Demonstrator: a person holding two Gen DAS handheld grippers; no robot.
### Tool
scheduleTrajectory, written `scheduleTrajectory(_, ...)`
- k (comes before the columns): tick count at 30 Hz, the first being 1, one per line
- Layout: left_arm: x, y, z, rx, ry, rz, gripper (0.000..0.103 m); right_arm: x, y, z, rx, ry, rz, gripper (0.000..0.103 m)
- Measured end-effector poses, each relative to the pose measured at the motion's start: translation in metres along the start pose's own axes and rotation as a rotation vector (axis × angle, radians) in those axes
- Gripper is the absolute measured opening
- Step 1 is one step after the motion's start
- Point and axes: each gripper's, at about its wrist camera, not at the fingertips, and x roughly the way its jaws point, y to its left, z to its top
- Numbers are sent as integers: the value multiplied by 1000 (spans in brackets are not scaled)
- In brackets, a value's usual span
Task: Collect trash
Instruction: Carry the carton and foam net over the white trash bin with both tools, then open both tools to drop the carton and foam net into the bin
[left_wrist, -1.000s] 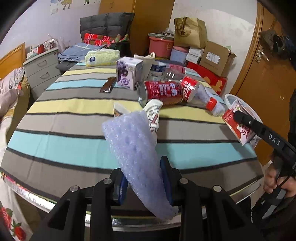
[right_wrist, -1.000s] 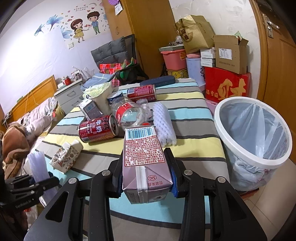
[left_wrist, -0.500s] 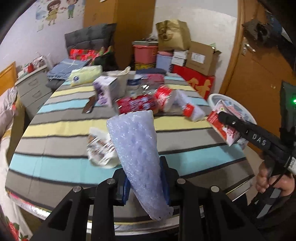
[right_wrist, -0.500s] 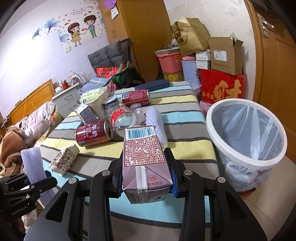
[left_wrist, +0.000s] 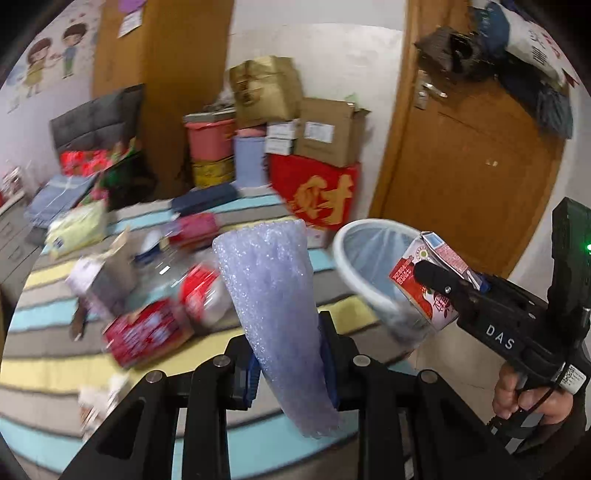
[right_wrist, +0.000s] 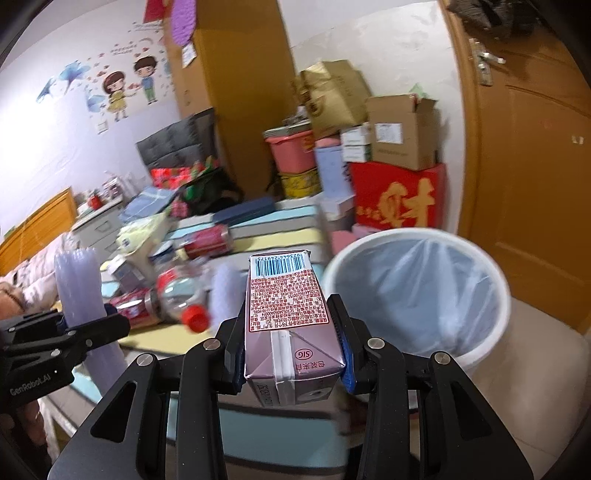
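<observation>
My left gripper (left_wrist: 291, 369) is shut on a rolled lavender bubble-wrap sheet (left_wrist: 273, 295), which stands upright above the striped table. My right gripper (right_wrist: 291, 343) is shut on a purple milk carton (right_wrist: 290, 314), held just left of the white trash bin (right_wrist: 417, 236) with its pale blue liner. In the left wrist view the right gripper (left_wrist: 436, 280) holds the carton (left_wrist: 424, 295) over the bin's near rim (left_wrist: 343, 266). The right wrist view shows the left gripper (right_wrist: 92, 325) and its bubble wrap (right_wrist: 79, 284) at the far left.
On the striped tablecloth (left_wrist: 44, 365) lie a red can (left_wrist: 147, 332), a clear bottle with a red cap (right_wrist: 181, 291), another bubble-wrap roll (right_wrist: 225, 291) and small cartons. Boxes and a red case (right_wrist: 399, 203) are stacked behind the bin. A wooden door (right_wrist: 535, 166) stands at right.
Both grippers have swung right and risen, away from the table's middle towards the bin. The bin now looms larger past the carton. Both grips are unchanged.
</observation>
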Motion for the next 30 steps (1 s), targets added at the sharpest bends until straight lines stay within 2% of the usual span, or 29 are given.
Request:
scheduleTrajectory(8, 48, -41, 42, 56, 17, -118, 29, 0, -38, 14, 39, -13, -93, 39)
scheduleTrajectory(16, 99, -79, 68, 102, 50, -181, 29, 15, -66, 18, 56, 18, -153, 39)
scheduleTrajectory(23, 147, -101, 73, 129, 105, -186, 29, 35, -91, 14, 66, 79, -180, 39)
scheduleTrajectory(30, 179, -110, 73, 150, 142, -171, 29, 46, -110, 9, 82, 126, -197, 39)
